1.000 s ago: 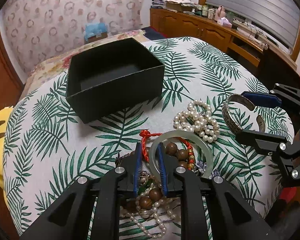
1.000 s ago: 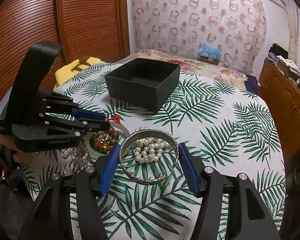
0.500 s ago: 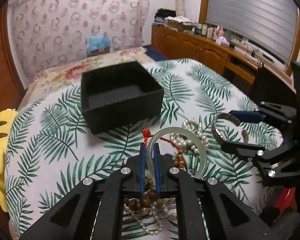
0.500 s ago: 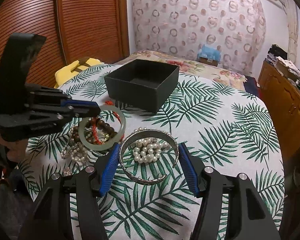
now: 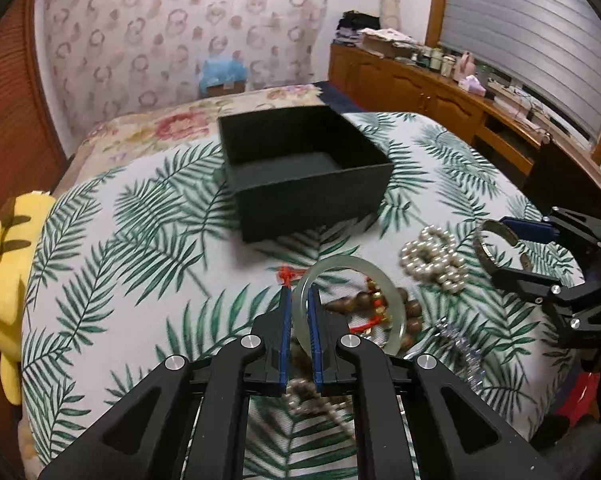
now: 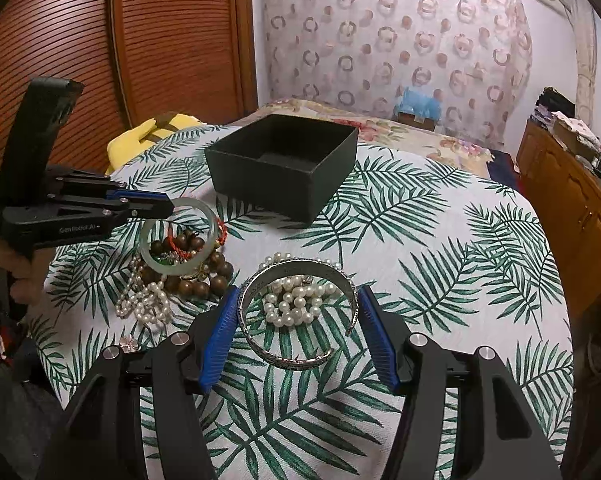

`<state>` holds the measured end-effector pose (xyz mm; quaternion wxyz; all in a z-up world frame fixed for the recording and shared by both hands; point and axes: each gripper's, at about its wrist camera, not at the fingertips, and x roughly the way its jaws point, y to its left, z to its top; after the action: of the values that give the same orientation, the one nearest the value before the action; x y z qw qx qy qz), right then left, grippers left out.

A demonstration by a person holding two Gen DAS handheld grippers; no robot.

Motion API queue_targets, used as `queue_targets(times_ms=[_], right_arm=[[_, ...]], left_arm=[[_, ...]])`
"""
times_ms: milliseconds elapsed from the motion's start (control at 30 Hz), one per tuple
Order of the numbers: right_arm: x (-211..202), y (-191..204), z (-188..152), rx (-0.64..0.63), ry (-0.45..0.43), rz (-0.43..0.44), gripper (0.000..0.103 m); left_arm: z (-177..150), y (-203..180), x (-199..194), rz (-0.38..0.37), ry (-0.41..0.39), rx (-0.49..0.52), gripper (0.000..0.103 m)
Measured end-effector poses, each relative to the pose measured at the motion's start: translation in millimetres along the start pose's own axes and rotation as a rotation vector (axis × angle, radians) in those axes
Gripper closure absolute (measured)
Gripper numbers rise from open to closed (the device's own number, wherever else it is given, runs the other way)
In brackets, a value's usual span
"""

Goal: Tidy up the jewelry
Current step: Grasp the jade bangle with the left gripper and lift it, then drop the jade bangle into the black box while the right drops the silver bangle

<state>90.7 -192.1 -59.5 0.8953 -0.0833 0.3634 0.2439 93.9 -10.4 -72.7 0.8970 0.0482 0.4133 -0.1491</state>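
Observation:
My left gripper (image 5: 299, 300) is shut on a pale green jade bangle (image 5: 392, 304) and holds it above the jewelry pile; it also shows in the right wrist view (image 6: 160, 208) with the bangle (image 6: 212, 228). An open black box (image 5: 304, 168) stands beyond it, seen too in the right wrist view (image 6: 284, 164). My right gripper (image 6: 298, 332) is open, its blue pads on either side of a silver cuff bracelet (image 6: 296, 360) lying on the cloth. A pearl bracelet (image 6: 296, 304) lies inside the cuff's ring.
Wooden beads (image 6: 208, 280), a pearl strand (image 6: 144, 304) and a red cord lie in a pile on the leaf-print cloth (image 6: 440, 280). A yellow plush (image 5: 8, 272) sits at the left edge. Wooden cabinets (image 5: 428, 100) stand to the right.
My left gripper has lifted the jade bangle off the pile and carried it up and toward the box. The right gripper has stayed open around the silver cuff.

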Motion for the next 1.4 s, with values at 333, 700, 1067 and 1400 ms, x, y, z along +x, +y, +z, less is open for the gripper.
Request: queue_targets(times_ms=[333, 700, 1067, 1400], right_arm=[[4, 6, -2, -0.004, 0.006, 0.006, 0.041], [7, 8, -2, -0.004, 0.009, 0.009, 0.041], [6, 7, -1, -0.006, 0.002, 0.01, 0.041], [12, 3, 21, -0.038, -0.017, 0.016, 0.041]], left_arm=[[-15, 9, 8, 0.002, 0.03, -0.015, 0.097], [-18, 22, 17, 0.021, 0.06, -0.019, 0.084], [-15, 29, 4, 0.029, -0.006, -0.05, 0.097], [17, 29, -24, 0.029, -0.129, -0.054, 0.097]])
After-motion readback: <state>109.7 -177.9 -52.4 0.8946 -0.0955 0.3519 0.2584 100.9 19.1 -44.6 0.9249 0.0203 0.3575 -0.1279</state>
